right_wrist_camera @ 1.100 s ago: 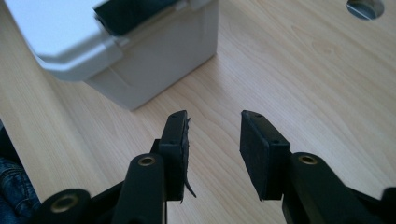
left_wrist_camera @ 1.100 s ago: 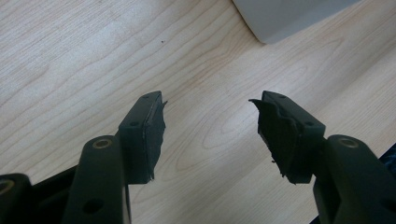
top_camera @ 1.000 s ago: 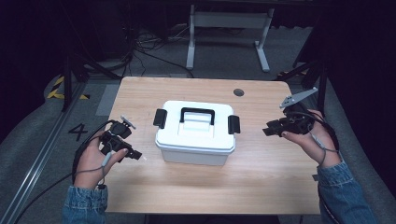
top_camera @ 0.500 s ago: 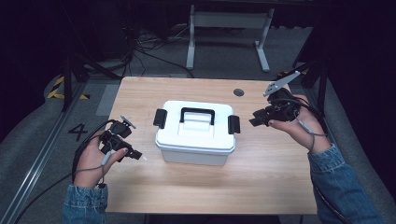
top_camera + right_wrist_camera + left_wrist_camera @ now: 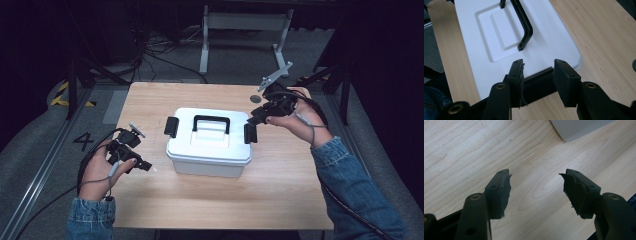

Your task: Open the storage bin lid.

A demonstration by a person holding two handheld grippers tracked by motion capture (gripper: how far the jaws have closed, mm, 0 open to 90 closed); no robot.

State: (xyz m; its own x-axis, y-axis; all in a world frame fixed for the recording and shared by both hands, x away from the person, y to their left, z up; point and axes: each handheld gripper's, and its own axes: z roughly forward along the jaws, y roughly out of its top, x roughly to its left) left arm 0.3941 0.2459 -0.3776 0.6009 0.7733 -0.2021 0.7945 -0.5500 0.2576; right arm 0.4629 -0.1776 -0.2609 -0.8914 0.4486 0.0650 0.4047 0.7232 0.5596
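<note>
overhead, pale wood table [image 5: 210, 205] on grey floor [image 5: 35, 150]; left tool [image 5: 535, 185] wide, right tool [image 5: 537, 72] narrower.

High view overhead, gripper views close, sharing box [image 5: 209, 141]

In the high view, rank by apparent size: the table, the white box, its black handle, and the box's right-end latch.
1. table
2. white box
3. black handle
4. right-end latch, though the right gripper beside it may cover part of it.

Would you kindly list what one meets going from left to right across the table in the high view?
Left gripper → left black side latch → black carry handle on the white plastic box → right black side latch → right gripper.
</note>
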